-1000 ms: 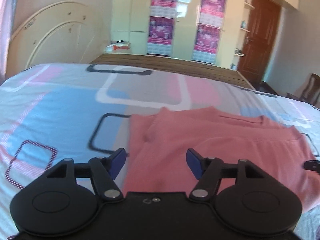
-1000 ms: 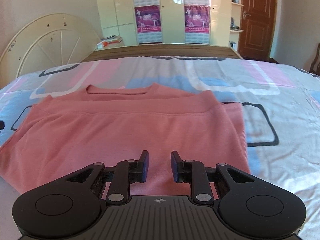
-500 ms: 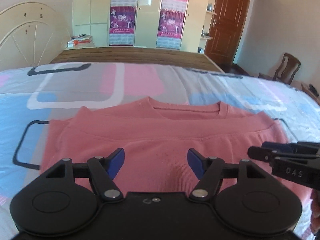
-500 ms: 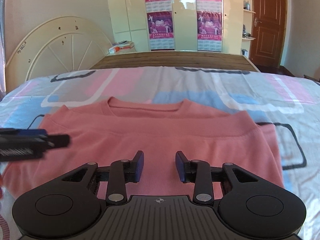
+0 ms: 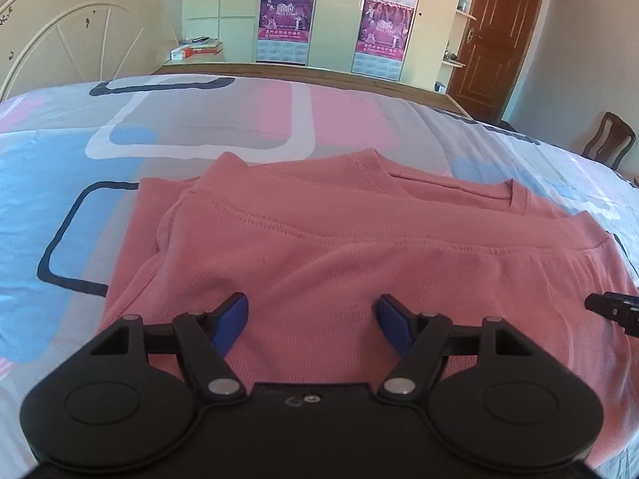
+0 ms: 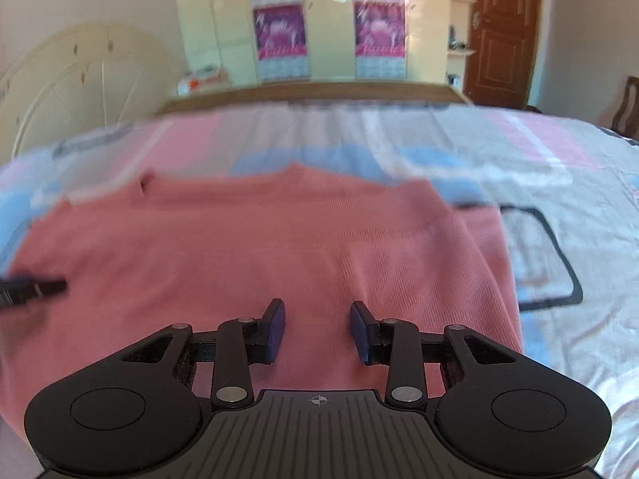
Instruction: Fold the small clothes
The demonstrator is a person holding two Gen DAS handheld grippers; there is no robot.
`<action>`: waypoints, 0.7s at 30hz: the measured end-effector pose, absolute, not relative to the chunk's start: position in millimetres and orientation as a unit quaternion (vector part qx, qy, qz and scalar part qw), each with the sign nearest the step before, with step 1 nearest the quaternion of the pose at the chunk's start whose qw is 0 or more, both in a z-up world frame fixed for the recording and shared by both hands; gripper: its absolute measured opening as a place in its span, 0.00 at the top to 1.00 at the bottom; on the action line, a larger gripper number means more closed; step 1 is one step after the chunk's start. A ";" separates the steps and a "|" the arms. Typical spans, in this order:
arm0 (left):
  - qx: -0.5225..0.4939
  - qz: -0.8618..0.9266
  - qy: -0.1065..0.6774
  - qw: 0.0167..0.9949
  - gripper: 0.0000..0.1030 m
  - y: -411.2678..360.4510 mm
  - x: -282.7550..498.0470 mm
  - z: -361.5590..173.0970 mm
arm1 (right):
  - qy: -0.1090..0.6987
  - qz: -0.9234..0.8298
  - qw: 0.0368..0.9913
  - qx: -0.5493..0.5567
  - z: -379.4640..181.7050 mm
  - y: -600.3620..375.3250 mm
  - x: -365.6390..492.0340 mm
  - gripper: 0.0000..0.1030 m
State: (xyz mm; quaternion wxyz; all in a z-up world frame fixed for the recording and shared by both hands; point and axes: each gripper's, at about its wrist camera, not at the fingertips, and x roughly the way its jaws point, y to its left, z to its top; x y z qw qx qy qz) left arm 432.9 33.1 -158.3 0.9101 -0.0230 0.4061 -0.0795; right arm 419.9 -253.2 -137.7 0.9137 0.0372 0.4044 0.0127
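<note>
The pink shirt (image 5: pixel 359 263) is laid flat on the patterned bedsheet (image 5: pixel 120 159), already folded once with the neckline farthest away. The left gripper (image 5: pixel 312 321) is positioned over the near edge, its jaws opening with nothing clamped. The right gripper (image 6: pixel 317 329) is likewise held unclamped, jaws apart, evidently for a paired edge pickup.

both claws have dropped closer over the pink shirt (image 5: pixel 359 263), left claw (image 5: pixel 313 321) opening wider.
</note>
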 end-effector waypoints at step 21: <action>0.006 -0.096 0.414 0.905 0.26 38.6 365.5 -157.6 | 0.414 0.026 0.910 -0.003 -139.9 -220.2 362.5 0.66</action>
